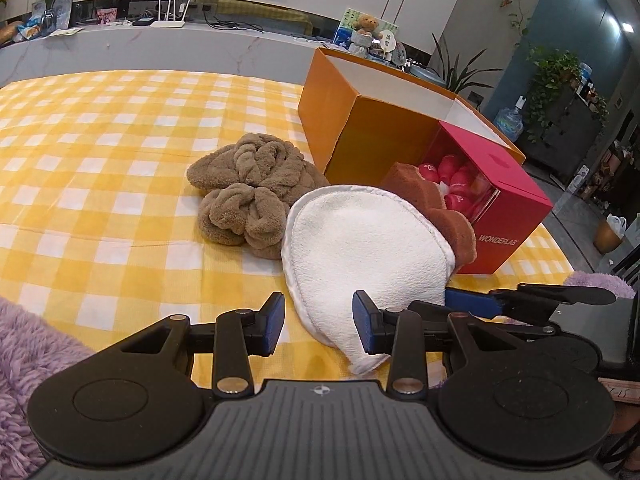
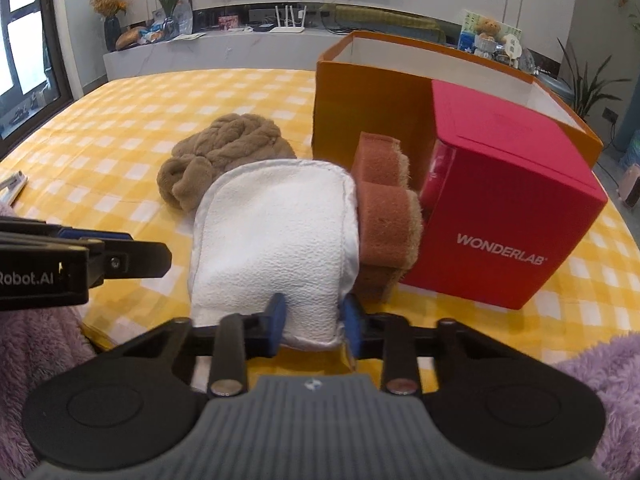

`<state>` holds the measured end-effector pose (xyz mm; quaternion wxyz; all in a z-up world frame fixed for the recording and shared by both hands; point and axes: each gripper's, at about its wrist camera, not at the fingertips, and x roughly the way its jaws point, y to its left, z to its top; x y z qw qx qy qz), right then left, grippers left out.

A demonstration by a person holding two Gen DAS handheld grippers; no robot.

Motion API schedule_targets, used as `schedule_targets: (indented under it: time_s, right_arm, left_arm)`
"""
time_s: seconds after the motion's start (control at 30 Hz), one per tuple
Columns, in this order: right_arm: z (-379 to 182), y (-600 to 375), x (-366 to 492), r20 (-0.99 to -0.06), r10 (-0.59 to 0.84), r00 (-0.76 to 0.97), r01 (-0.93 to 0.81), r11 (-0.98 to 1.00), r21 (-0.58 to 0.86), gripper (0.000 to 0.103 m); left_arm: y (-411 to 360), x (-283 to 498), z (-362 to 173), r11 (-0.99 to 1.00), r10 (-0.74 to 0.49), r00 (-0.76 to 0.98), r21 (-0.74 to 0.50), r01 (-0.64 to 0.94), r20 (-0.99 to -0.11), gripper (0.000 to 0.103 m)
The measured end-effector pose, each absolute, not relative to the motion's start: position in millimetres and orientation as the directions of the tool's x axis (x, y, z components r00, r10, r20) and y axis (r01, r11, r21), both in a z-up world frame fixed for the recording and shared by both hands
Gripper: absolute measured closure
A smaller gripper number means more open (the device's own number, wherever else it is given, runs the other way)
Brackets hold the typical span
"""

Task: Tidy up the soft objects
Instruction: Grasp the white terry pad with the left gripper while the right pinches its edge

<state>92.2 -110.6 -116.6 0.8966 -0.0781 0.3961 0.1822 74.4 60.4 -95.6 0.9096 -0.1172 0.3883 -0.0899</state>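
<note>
Two claws in play | right gripper [image 2: 314, 326] pinched on white pad's [image 2: 272, 240] near edge | left gripper [image 1: 319, 326] gaping, empty | pad sits right in front of red box [image 2: 504, 216], leaning on sponge [image 2: 386, 216] | looks light, floppy, so grab the stitched hem

Yellow-and-white check runs across the tablecloth [image 1: 120, 184]. A tan-brown towel [image 1: 252, 188] sits crumpled, the pad [image 2: 272, 240] plain white, the sponge [image 2: 384, 216] rusty brown. The big box [image 2: 368, 112] is orange, the small box [image 2: 508, 216] red with white lettering.
</note>
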Motion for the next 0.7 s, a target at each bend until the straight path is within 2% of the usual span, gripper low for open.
schedule_targets:
  time_s: [0.03, 0.13, 0.23, 0.43, 0.6, 0.67, 0.7]
  right_arm:
    - [-117, -110, 92, -0.742, 0.268, 0.614, -0.396, 0.918, 0.004, 0.089]
    - [-116, -112, 91, -0.749, 0.299, 0.592, -0.411, 0.911, 0.038, 0.095]
    - [-110, -111, 87, -0.730, 0.323, 0.602, -0.429, 0.902, 0.045, 0.097]
    - [-99, -102, 76, -0.719, 0.434, 0.544, -0.518, 0.847, 0.119, 0.098]
    - [-101, -97, 72, -0.730, 0.428, 0.534, -0.523, 0.845, 0.113, 0.098]
    - [-101, -101, 73, -0.736, 0.398, 0.548, -0.490, 0.866, 0.103, 0.095]
    - [-101, -104, 75, -0.740, 0.380, 0.555, -0.465, 0.879, 0.102, 0.090]
  left_arm:
    - [60, 74, -96, 0.956, -0.255, 0.681, -0.283, 0.073, -0.686, 0.060]
    - [59, 73, -95, 0.958, -0.249, 0.677, -0.278, 0.068, -0.692, 0.060]
    - [59, 71, -93, 0.962, -0.232, 0.674, -0.267, 0.054, -0.702, 0.060]
    - [66, 64, -85, 0.961, -0.226, 0.667, -0.275, 0.032, -0.710, 0.060]
    - [67, 61, -84, 0.958, -0.240, 0.664, -0.285, 0.042, -0.708, 0.060]
    - [65, 62, -84, 0.957, -0.246, 0.660, -0.285, 0.051, -0.710, 0.060]
    - [64, 62, -84, 0.956, -0.255, 0.657, -0.288, 0.060, -0.710, 0.060]
